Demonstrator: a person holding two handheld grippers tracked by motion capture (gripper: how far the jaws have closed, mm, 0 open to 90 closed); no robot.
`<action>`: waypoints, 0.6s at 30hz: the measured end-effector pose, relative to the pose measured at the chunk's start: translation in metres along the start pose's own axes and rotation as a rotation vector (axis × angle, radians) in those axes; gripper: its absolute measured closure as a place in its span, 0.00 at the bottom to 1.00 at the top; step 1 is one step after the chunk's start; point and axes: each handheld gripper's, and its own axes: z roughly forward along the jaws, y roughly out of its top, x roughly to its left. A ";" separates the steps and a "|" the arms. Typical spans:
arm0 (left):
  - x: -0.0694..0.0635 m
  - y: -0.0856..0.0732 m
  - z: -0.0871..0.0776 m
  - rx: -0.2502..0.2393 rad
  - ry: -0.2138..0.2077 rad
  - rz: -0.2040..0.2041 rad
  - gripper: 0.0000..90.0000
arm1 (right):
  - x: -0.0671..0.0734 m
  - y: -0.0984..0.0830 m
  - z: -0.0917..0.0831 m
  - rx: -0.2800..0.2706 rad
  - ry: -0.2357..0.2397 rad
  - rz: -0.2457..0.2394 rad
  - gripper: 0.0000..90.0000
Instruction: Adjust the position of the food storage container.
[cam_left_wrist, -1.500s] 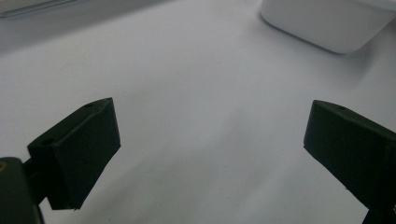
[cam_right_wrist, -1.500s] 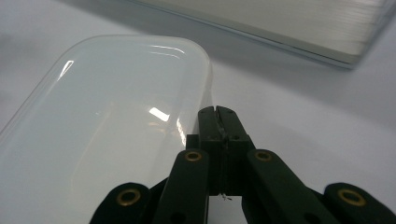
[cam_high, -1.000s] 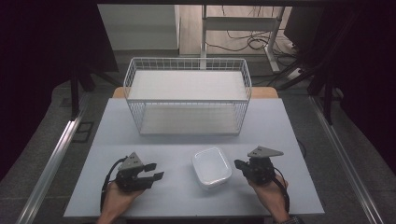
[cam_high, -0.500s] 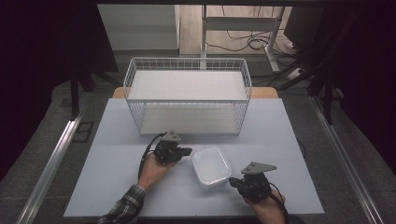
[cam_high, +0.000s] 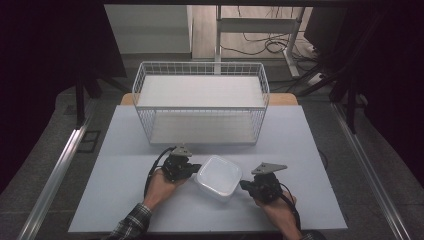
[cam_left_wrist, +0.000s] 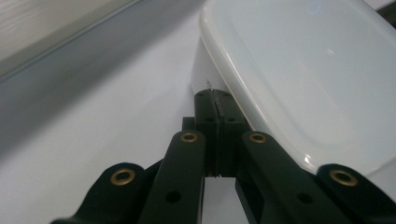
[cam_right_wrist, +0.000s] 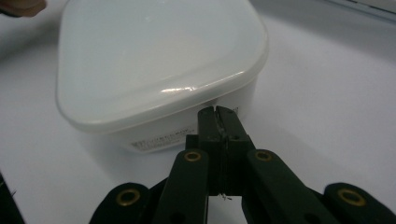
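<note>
The white lidded container (cam_high: 218, 177) sits on the tabletop (cam_high: 125, 165), near-centre, just in front of the wire basket (cam_high: 200, 107). Both tools are clenched with nothing between the jaws. The left tool (cam_high: 189, 168) has its tips against the container's left side, under the lid rim (seen close in the left gripper view, container (cam_left_wrist: 299, 79)). The right tool (cam_high: 246, 185) has its tips at the right-hand wall, touching or very nearly so (right gripper view, container (cam_right_wrist: 159, 70)).

The step looks like a two-sided squeeze or push w/ closed tips, probably to lift or shift the box toward the basket. To do it well: keep both tips on the wall just below the lid rim so the rim gives a ledge, press inward evenly from opposite sides, and move both hands together. Uneven pressure would likely spin the box or let it slip out.

Pose: both forearms come in from the near edge, hands low over the tabletop, tools roughly level and angled inward toward each other.
</note>
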 end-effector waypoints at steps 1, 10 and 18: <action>0.000 0.000 0.000 0.000 0.000 0.000 1.00 | 0.000 0.002 0.003 -0.001 0.002 -0.001 0.99; -0.004 -0.029 -0.031 -0.021 0.065 -0.054 1.00 | 0.002 0.027 0.029 -0.006 0.017 -0.031 0.99; -0.009 -0.034 -0.030 0.000 0.093 -0.044 1.00 | 0.000 0.033 0.036 -0.003 0.017 -0.046 0.99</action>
